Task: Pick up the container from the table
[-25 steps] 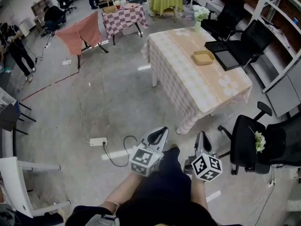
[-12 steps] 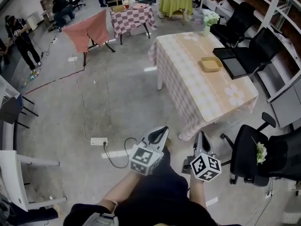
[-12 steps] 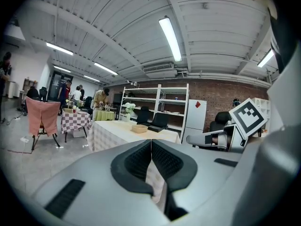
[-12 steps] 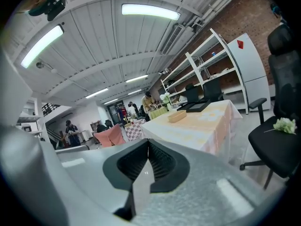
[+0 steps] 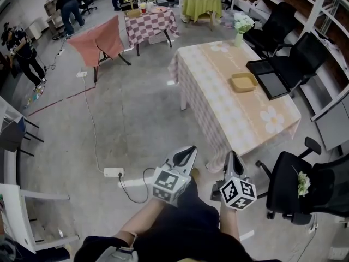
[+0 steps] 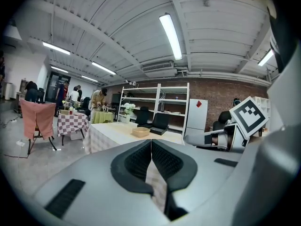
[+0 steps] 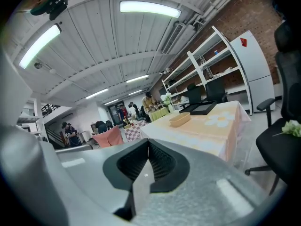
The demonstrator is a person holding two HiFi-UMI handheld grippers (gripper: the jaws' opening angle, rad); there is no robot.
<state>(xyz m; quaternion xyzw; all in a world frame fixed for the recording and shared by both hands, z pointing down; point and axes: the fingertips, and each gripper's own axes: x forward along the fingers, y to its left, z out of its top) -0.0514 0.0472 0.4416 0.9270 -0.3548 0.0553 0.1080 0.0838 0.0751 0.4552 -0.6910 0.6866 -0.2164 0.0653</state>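
**Nearest, bottom of the head view**
- Left claw (image 5: 187, 153): clenched on nothing, pads pressed together in its own view. It carries a cube printed with a black-and-white square code, no letters.
- Right claw (image 5: 233, 158): also clenched and empty, with a similar code cube. That cube also shows at the right of the left gripper view.
- The person's arms and dark clothing are cut off by the bottom edge.

**Floor, lower left of the head view**
- Power strip (image 5: 114, 172), white, with a dark cable looping from it. Neither gripper view shows it.

**Lower right of the head view**
- Office chair (image 5: 289, 174), black, partly cut off by the right edge.
- A white flower sprig (image 5: 303, 183) lies on its seat.

**Centre right of the head view**
- Worktop (image 5: 229, 113): a long table under a peach and checked cloth.
- Container (image 5: 244, 82): a shallow tan tray resting on the worktop towards its right side, well apart from both claws.
- Dark flat panel (image 5: 266, 79): just beside the container, overhanging the edge. What it is cannot be told.
- Vase of white flowers (image 5: 240, 26): at the worktop's far end.

**Far, top of the head view**
- Pink draped cloth (image 5: 98, 37), checked table (image 5: 150, 21) and green table (image 5: 202, 1). The things on the two tables are too small to name.

**Gripper views only**
- White cabinet (image 6: 196, 116): it bears a red label too small to read.
- Ceiling strip lights (image 6: 170, 29).
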